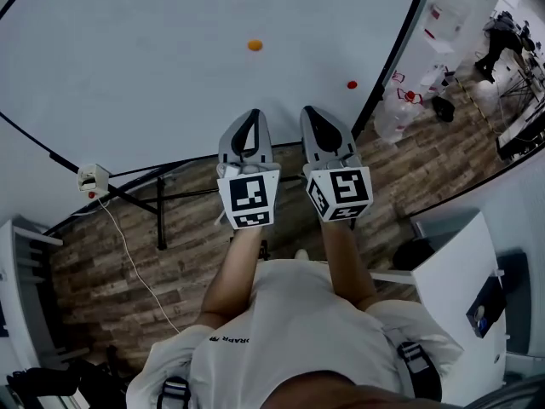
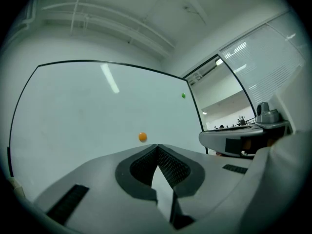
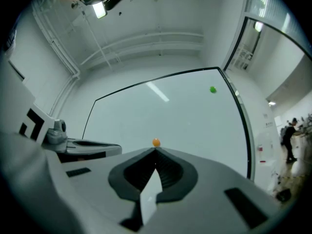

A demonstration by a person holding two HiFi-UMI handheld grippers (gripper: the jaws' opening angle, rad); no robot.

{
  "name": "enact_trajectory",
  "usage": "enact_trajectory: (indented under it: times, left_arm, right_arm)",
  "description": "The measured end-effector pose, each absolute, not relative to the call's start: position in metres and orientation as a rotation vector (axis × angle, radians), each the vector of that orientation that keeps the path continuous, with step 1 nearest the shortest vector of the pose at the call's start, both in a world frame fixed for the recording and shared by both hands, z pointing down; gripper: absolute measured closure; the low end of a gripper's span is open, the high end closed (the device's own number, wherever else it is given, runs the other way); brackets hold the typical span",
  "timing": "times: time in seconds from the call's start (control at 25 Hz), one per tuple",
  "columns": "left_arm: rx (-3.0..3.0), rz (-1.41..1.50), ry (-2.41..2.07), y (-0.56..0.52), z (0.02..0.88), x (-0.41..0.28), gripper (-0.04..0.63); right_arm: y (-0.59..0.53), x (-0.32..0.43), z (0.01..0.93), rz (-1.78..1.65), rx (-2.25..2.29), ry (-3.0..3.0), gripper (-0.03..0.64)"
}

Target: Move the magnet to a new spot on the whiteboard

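A small orange magnet (image 1: pixel 255 45) sticks to the large whiteboard (image 1: pixel 128 66), up and ahead of both grippers. A red magnet (image 1: pixel 352 84) sits lower, near the board's right edge. My left gripper (image 1: pixel 248 116) and right gripper (image 1: pixel 314 113) hover side by side short of the board, both shut with nothing between the jaws. The left gripper view has the orange magnet (image 2: pixel 142 137) just left of the closed tips (image 2: pixel 157 146). In the right gripper view the orange magnet (image 3: pixel 156 142) stands right above the closed tips (image 3: pixel 156 150). A green magnet (image 3: pixel 212 89) is high on the right.
The whiteboard's black stand (image 1: pixel 160 216) rests on a wooden floor. A white cable box (image 1: pixel 92 177) hangs at the board's lower left. Large water bottles (image 1: pixel 393 116) stand right of the board, and a white desk (image 1: pixel 451 267) lies at my right. A person (image 1: pixel 498 37) stands far back right.
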State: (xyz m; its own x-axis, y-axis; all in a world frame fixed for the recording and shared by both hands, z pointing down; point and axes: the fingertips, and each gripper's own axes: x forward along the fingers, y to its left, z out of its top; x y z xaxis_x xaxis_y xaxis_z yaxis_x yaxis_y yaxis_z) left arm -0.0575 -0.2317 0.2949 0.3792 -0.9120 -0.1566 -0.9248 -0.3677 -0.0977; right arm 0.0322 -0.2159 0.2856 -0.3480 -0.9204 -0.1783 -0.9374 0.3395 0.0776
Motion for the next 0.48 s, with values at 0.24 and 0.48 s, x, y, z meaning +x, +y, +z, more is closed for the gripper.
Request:
enact_trajectory:
  times: [0.24, 0.48]
  left_arm:
    - [-2.419, 0.109, 1.715, -0.257, 0.29, -0.054, 0.592]
    - [-2.409, 0.088, 1.743, -0.285, 0.289, -0.055, 0.592]
  right_arm:
    - [-0.232, 0.037, 0.286, 0.265, -1.68, 2.513, 0.604]
    - [-0.251, 0.037, 0.29, 0.259, -1.655, 2.531, 0.604]
